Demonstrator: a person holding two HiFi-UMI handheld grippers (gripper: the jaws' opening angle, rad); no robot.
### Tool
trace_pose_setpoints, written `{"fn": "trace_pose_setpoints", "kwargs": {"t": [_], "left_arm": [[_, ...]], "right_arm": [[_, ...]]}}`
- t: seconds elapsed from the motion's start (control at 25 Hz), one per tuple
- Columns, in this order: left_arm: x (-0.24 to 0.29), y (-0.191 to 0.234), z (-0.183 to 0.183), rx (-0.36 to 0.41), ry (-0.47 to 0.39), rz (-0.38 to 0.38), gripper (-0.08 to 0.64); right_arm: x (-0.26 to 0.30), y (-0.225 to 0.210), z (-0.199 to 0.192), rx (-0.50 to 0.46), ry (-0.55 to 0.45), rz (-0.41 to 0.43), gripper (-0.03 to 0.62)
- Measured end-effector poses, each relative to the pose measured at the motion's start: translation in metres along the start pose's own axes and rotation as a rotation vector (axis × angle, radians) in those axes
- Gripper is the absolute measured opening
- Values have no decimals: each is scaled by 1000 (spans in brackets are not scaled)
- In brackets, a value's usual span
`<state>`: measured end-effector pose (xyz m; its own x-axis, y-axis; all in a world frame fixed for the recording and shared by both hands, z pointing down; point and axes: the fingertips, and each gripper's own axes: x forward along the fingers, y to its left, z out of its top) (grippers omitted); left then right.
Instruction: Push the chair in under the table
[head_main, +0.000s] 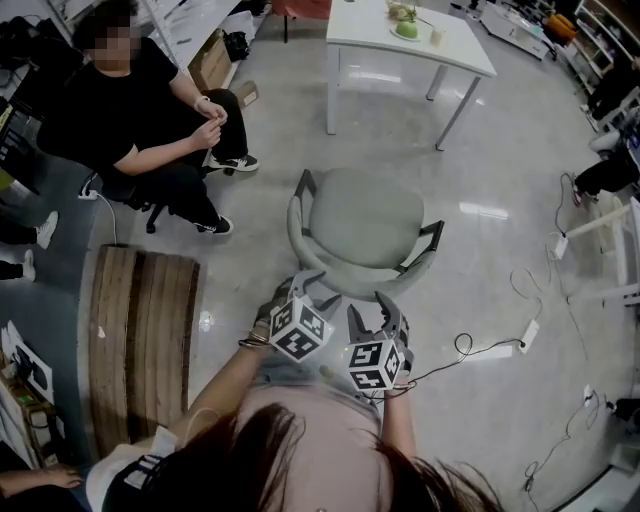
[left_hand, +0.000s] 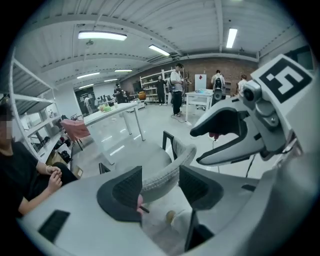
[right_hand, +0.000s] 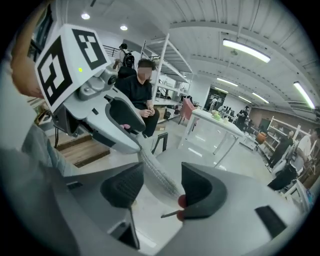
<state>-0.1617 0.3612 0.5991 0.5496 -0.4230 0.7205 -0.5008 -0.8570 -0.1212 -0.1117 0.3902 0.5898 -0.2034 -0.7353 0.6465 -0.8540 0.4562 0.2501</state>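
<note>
Polished grey floor (head_main: 250, 160) ran the width of the workshop. At the far left a person (head_main: 140, 110) sat watching, with a cardboard box (head_main: 212, 60) behind them; I could not tell what was in it. A slatted wooden board (head_main: 140, 350) lay on the floor nearer the operator.

Dead centre stood the chair (head_main: 365, 230), a grey padded tub seat with dark arm brackets. It was out in the open and well apart from the white table (head_main: 400, 45), its open front turned toward the table.

The left gripper (left_hand: 160, 186) had its claw spread wide astride the curved backrest rim (left_hand: 167, 172). The padding ran between the pads with nothing pinched. Just beside it, the right gripper (right_hand: 161, 187) was the same, spread wide with the rim passing through the gap and no squeeze on it.

To my eye that rim was the place to take it. It looked soft on the surface and firm underneath, thick enough to fill both claws. The chair looked light, and I judged it would slide easily on so glossy a floor. It might slew round if one side were pushed harder.

On the table a shallow dish (head_main: 405, 30) held something green, with a small cup (head_main: 437, 36) beside it whose contents I couldn't make out. Cables (head_main: 470, 350) trailed over the floor to the right.
</note>
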Motion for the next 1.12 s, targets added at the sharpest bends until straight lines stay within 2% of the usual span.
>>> {"fn": "trace_pose_setpoints", "kwargs": {"t": [0.12, 0.24, 0.4, 0.68, 0.96, 1.12], "left_arm": [[15, 3, -10, 44, 44, 2, 227], [25, 2, -17, 45, 69, -10, 227], [31, 3, -20, 21, 59, -35, 227], [38, 2, -18, 68, 78, -61, 229], [51, 9, -15, 128, 88, -58, 233], [60, 15, -7, 133, 91, -95, 232]], "right_arm": [[15, 2, -7, -16, 29, 19, 224], [24, 1, -10, 1, 40, 37, 224], [38, 0, -9, 40, 37, 53, 224], [45, -1, -10, 108, 29, 109, 224], [63, -5, -13, 18, 86, 88, 224], [70, -15, -12, 38, 97, 74, 224]]}}
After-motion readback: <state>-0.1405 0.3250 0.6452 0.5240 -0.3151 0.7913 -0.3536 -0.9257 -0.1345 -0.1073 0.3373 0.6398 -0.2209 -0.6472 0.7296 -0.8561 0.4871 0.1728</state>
